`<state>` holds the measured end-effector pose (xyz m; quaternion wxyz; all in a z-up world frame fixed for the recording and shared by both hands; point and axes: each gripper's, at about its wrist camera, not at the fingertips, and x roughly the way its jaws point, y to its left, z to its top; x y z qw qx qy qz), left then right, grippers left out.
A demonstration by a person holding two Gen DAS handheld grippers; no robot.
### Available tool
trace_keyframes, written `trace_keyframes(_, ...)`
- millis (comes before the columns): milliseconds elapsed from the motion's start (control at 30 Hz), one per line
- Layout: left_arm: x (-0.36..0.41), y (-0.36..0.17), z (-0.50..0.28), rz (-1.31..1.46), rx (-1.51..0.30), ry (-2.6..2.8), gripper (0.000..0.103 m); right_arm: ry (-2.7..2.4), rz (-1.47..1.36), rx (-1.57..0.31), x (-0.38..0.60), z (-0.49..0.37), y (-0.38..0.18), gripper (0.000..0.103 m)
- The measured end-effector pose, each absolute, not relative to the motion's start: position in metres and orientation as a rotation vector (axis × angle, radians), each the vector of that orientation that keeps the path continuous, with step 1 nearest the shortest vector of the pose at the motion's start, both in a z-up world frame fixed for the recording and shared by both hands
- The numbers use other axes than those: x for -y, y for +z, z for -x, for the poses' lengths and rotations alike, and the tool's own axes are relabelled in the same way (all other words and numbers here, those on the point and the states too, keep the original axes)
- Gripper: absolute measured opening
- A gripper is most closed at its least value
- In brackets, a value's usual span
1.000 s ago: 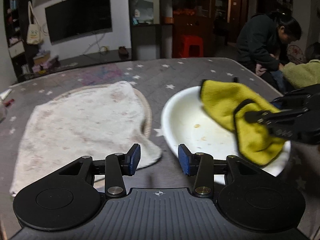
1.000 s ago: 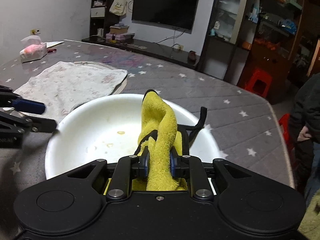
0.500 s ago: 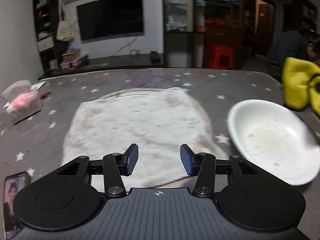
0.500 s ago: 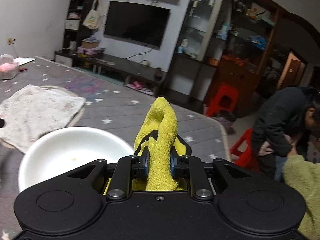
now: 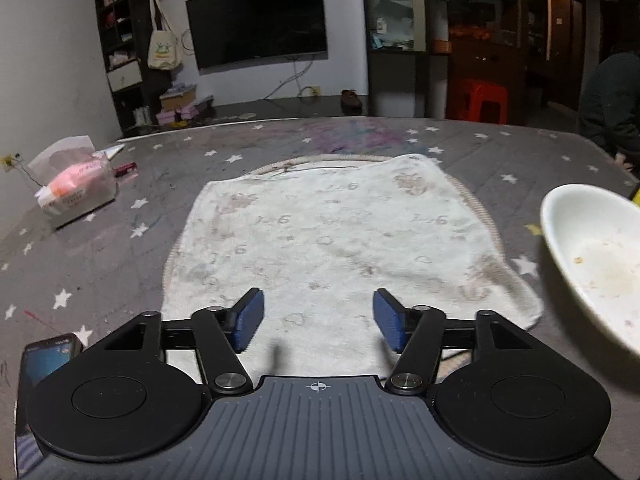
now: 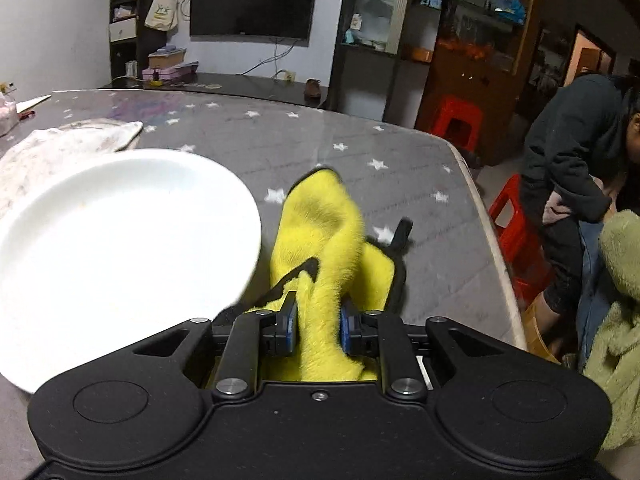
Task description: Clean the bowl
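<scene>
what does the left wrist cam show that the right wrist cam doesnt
Only the left wrist view: the left gripper, its jaws opening with nothing between them, a phone at the table edge, and food residue inside the white bowl. Only the right wrist view: the right gripper, its jaws just starting to open around the yellow cloth, and a seated person. Both: bowl, white towel, starred table, television.

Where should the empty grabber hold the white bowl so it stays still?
Probably the bowl's near rim, one finger inside and one outside. The bowl is wide and shallow, too broad to span, so its thin edge is the only pinchable part. The left gripper, its jaws opening over the towel with nothing between them, could come from the towel side. The right gripper holds the yellow cloth on the other side.
</scene>
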<state>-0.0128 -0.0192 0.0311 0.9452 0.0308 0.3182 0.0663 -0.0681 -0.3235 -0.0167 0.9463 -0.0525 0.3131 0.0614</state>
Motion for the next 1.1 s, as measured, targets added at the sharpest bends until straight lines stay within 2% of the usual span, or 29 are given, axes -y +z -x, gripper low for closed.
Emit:
trace_keyframes(100,0.009,0.019,0.005,-0.039,-0.673,0.148,0.066,0.122,0.033,-0.611,0.337,0.075,-0.015,0.040)
trace_keyframes(167,0.005,0.013,0.003,-0.035,-0.679,0.154,0.067,0.118,0.031,-0.594,0.340,0.082,-0.014,0.057)
trace_keyframes(233,0.001,0.008,0.004,-0.028,-0.675,0.153,0.071,0.119,0.021,-0.576,0.344,0.090,-0.013,0.060)
trace_keyframes(300,-0.003,0.005,0.005,-0.022,-0.659,0.162,0.080,0.099,-0.010,-0.563,0.351,0.098,-0.010,0.065)
trace_keyframes(367,-0.009,0.005,0.005,0.008,-0.660,0.156,0.082,0.083,-0.062,-0.551,0.360,0.107,-0.010,0.073)
trace_keyframes(467,-0.011,0.005,0.005,0.018,-0.663,0.140,0.087,0.066,-0.085,-0.554,0.368,0.111,-0.016,0.079)
trace_keyframes(633,-0.009,0.003,0.002,0.013,-0.673,0.113,0.094,0.077,-0.143,-0.582,0.380,0.118,-0.032,0.085)
trace_keyframes(700,-0.009,0.003,0.001,0.011,-0.677,0.103,0.098,0.081,-0.155,-0.583,0.381,0.119,-0.031,0.091)
trace_keyframes(767,-0.008,0.002,0.000,0.009,-0.680,0.098,0.100,0.097,-0.152,-0.602,0.378,0.117,-0.031,0.103)
trace_keyframes(900,-0.007,0.001,-0.001,0.007,-0.681,0.096,0.100,0.065,-0.026,-0.639,0.355,0.113,-0.031,0.103)
trace_keyframes(1100,-0.006,0.000,-0.002,0.007,-0.680,0.096,0.101,0.081,-0.065,-0.633,0.358,0.116,-0.029,0.103)
